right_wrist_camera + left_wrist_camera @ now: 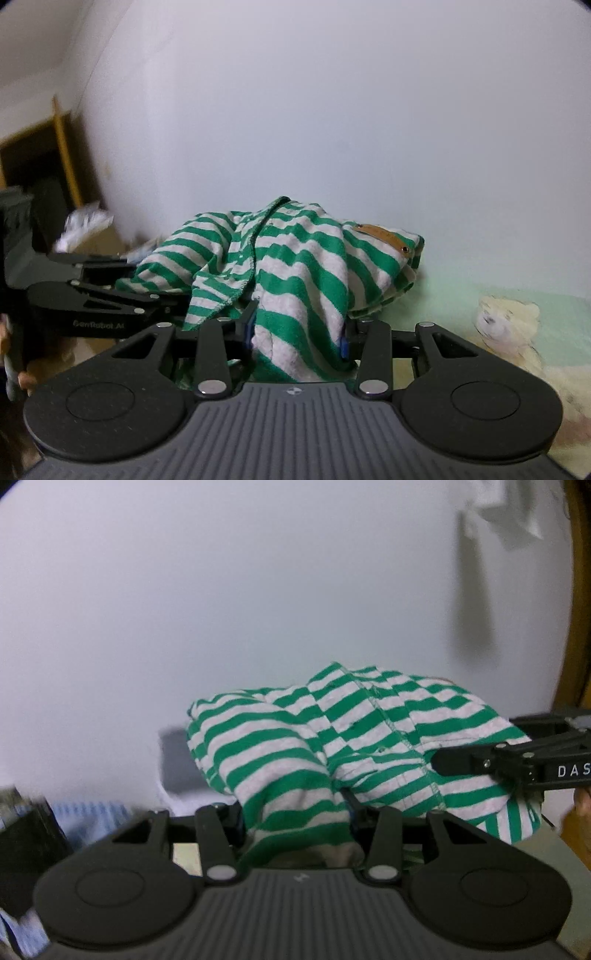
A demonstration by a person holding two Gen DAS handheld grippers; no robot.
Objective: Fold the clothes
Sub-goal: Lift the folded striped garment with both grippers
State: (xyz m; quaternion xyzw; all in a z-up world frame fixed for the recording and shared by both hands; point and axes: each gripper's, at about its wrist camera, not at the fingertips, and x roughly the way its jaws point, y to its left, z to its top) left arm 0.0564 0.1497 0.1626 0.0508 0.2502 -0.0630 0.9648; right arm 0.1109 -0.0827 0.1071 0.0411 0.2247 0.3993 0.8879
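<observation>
The left wrist view shows a green-and-white striped garment (pixel 295 746) bunched in a heap and lifted in front of a pale wall (pixel 184 609). A thick fold of it sits between the two fingers of the left gripper (pixel 295 812), which stand partly closed and pinch the cloth between them. The stitched hem runs down the right part of the heap. From the right edge of this view the right gripper (pixel 517 764) reaches in sideways, its black fingers laid against the same cloth.

In the right wrist view the garment (pixel 295 266) hangs bunched from the right gripper (pixel 297 332), whose fingers are likewise partly closed with a thick fold clamped between the blue-edged pads. A small brown label (pixel 380 236) shows on the upper right of the heap. The left gripper (pixel 159 306) comes in from the left and meets the cloth's lower left edge.

Beyond the garment, a pale green bedsheet (pixel 461 280) lies below to the right, with a cream soft toy (pixel 506 325) on it. A striped blue cloth (pixel 92 819) is blurred at lower left in the left wrist view.
</observation>
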